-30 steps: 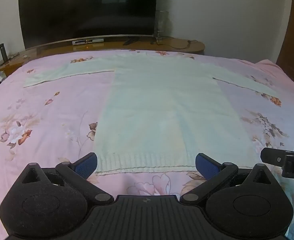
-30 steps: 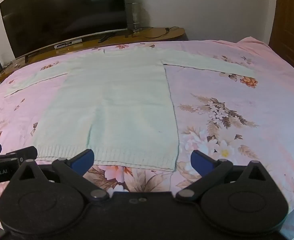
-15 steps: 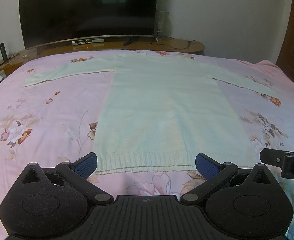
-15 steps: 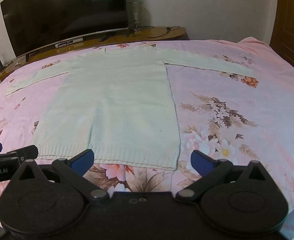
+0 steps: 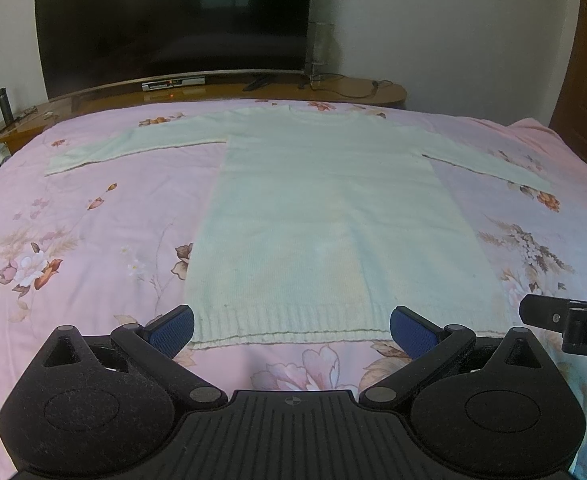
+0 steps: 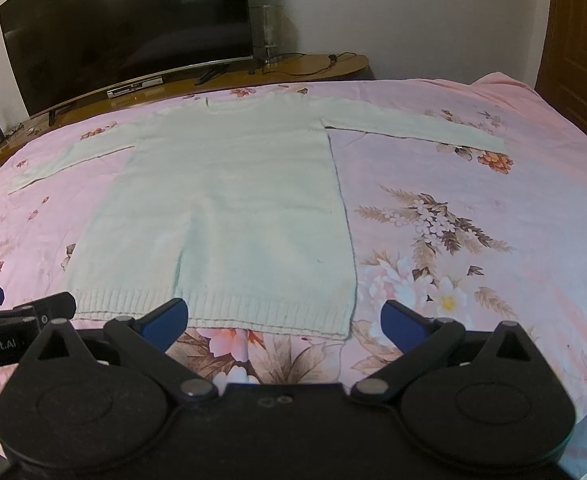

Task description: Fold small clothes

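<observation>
Little has shifted since the earlier frames: both tools hold almost the same poses above the near edge of the pink floral bedsheet [image 5: 73,220]. Partial white lettering "nRobot.AI" shows on the left tool [image 5: 292,326] in the right wrist view; a lone "D" shows on the right tool [image 6: 283,318] in the left wrist view. Each tool's blue-padded jaws stand wide, holding nothing. A pale mint knitted sweater [image 5: 325,216] lies flat on the bed, sleeves spread, ribbed hem nearest the tools.
</observation>
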`<act>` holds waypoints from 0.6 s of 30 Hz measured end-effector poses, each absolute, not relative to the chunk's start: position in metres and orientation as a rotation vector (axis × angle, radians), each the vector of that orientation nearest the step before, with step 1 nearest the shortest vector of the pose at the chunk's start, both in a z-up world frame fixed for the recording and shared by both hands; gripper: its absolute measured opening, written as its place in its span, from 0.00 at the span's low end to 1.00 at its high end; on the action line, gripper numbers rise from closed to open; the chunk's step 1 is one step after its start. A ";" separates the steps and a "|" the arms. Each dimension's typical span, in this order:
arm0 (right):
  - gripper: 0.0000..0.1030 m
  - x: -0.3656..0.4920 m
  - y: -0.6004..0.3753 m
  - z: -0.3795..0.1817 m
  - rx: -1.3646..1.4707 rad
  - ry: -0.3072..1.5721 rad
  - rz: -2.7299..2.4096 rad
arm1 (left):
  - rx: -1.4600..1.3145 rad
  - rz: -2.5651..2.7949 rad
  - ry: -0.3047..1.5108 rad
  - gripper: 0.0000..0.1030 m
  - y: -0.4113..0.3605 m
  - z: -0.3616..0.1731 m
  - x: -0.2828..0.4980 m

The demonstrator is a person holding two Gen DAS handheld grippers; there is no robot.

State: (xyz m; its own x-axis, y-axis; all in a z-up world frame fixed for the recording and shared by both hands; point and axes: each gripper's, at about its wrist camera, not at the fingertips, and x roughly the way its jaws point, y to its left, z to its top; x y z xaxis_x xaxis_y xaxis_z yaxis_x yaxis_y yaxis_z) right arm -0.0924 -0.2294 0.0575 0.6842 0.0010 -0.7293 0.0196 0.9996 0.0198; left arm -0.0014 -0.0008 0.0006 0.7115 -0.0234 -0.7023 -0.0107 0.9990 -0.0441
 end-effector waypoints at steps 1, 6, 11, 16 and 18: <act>1.00 -0.093 -0.229 0.057 0.026 0.817 -0.010 | -0.046 -0.007 0.779 1.00 -0.001 0.001 -0.001; 1.00 -0.092 -0.229 0.057 0.024 0.817 -0.008 | -0.049 -0.006 0.780 1.00 -0.001 0.000 0.000; 1.00 -0.092 -0.228 0.056 0.024 0.818 -0.011 | -0.050 -0.009 0.779 1.00 -0.002 -0.001 0.000; 1.00 -0.092 -0.228 0.056 0.025 0.817 -0.012 | -0.048 -0.009 0.780 1.00 -0.002 -0.001 0.001; 1.00 -0.092 -0.229 0.056 0.026 0.817 -0.011 | -0.049 -0.008 0.779 1.00 -0.002 -0.001 0.000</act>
